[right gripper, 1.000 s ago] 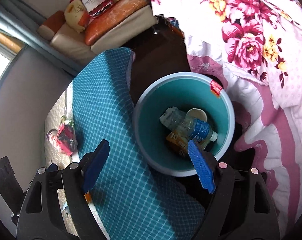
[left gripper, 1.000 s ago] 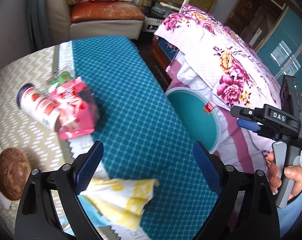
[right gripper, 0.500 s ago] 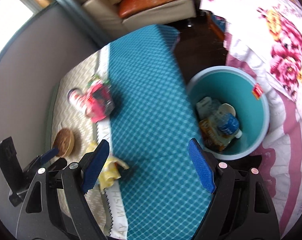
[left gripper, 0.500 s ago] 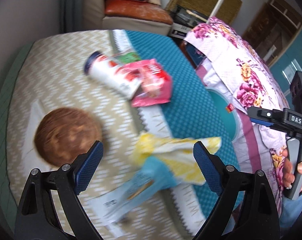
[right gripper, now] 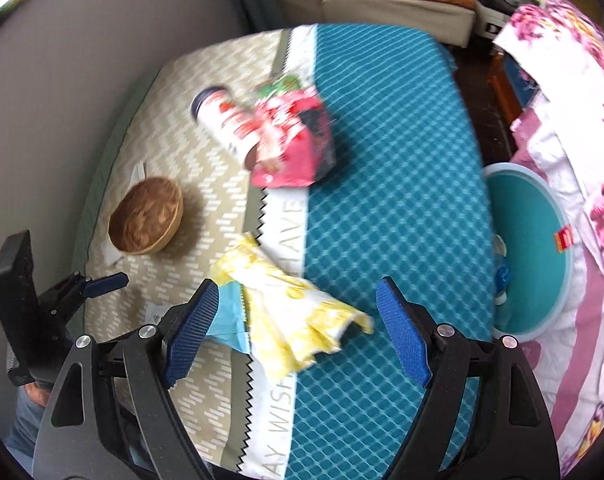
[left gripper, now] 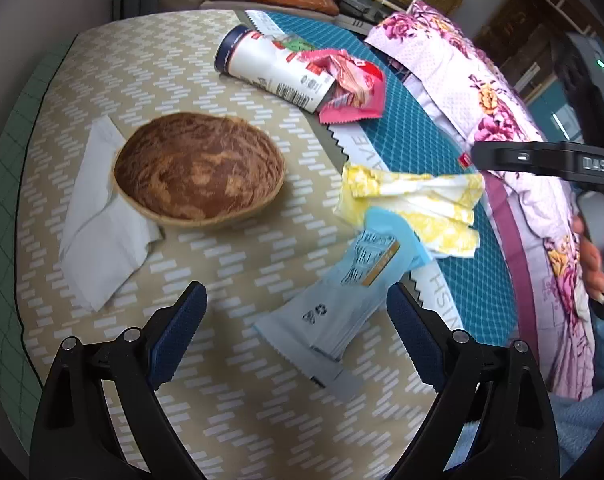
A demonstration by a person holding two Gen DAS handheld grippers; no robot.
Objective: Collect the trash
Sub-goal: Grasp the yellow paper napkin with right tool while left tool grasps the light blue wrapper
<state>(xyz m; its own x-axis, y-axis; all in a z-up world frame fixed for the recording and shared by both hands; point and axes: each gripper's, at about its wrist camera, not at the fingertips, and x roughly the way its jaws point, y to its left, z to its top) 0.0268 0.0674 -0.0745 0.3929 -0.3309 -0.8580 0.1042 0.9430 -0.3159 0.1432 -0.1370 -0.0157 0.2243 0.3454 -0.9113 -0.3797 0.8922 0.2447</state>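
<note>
Beige chevron-patterned cloth and a teal diamond-patterned mat cover the counter [left gripper: 114, 76], which stands beside a bed with a pink floral quilt [left gripper: 497, 108].

Trash remaining on the counter: a pale blue flat plastic wrapper [left gripper: 341, 308], lying partly under a crumpled yellow-and-white wrapper [left gripper: 413, 200] at the seam of the two cloths; further off, a white-and-red cylindrical snack can [left gripper: 274, 68] on its side, its open end touching a pink-red foil packet [left gripper: 353, 88]. A brown woven round bowl [left gripper: 198, 172] sits on a white paper napkin [left gripper: 102, 216]; whether the napkin counts as trash I cannot tell.

The receptacle, a teal round plastic bin with pale rim [right gripper: 529, 248], stands on the floor just beside the counter's edge, between counter and bed, presumably so items can be dropped straight off the edge. It already contains items, largely hidden by the counter.

Left tongs [left gripper: 298, 344]: spread wide, empty, hovering low with the pale blue wrapper between the fingers, not touching it. Judgement: aligned to take that wrapper.

Right tongs [right gripper: 298, 332]: spread wide, empty, above the yellow-and-white wrapper. Judgement: this is the right side's likely pick, being nearest the bin.

Risk: the two wrappers overlap, so lifting one may drag the other.
</note>
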